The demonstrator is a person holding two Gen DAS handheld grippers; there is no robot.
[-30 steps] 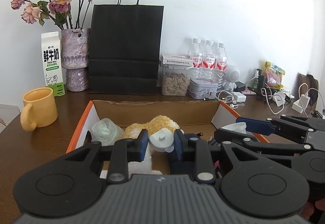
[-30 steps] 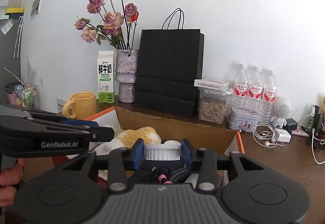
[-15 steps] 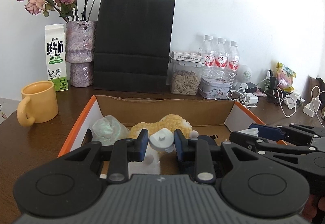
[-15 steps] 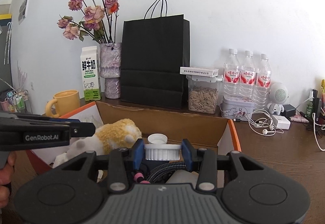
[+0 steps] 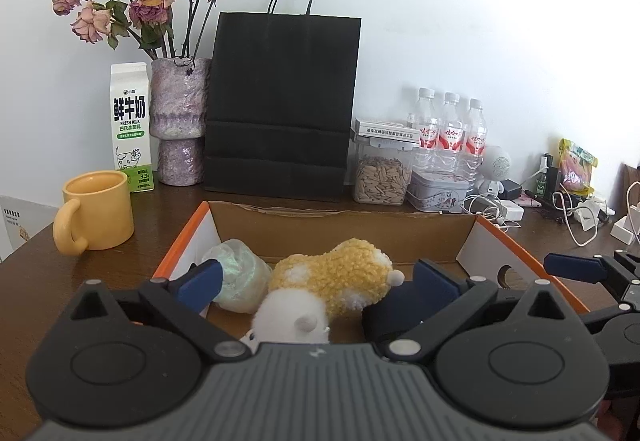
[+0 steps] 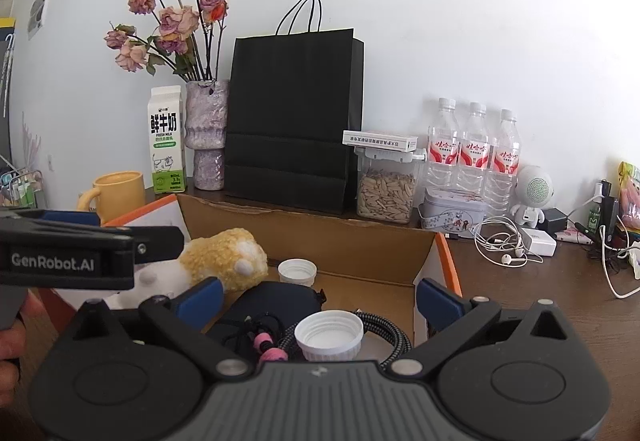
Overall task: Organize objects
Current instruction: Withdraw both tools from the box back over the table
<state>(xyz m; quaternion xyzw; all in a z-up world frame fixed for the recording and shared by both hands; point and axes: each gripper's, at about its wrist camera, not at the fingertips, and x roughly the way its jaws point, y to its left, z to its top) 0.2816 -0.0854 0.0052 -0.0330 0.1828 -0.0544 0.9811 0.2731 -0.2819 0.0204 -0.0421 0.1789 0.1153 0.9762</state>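
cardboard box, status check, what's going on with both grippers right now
Left gripper and right gripper: jaws just opened, nothing held. White cap dropped in cardboard box on cables. Plush toy lies inside. Nothing blocking.

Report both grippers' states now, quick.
Left gripper: open, jaws just opened, holding nothing.
Right gripper: open, jaws just opened; white cap lies loose between them.

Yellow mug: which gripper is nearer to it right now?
Left. The yellow mug stands outside the cardboard box's left wall, and the left gripper hangs open over that side. The right gripper, also open, is over the box's right part, farther away.
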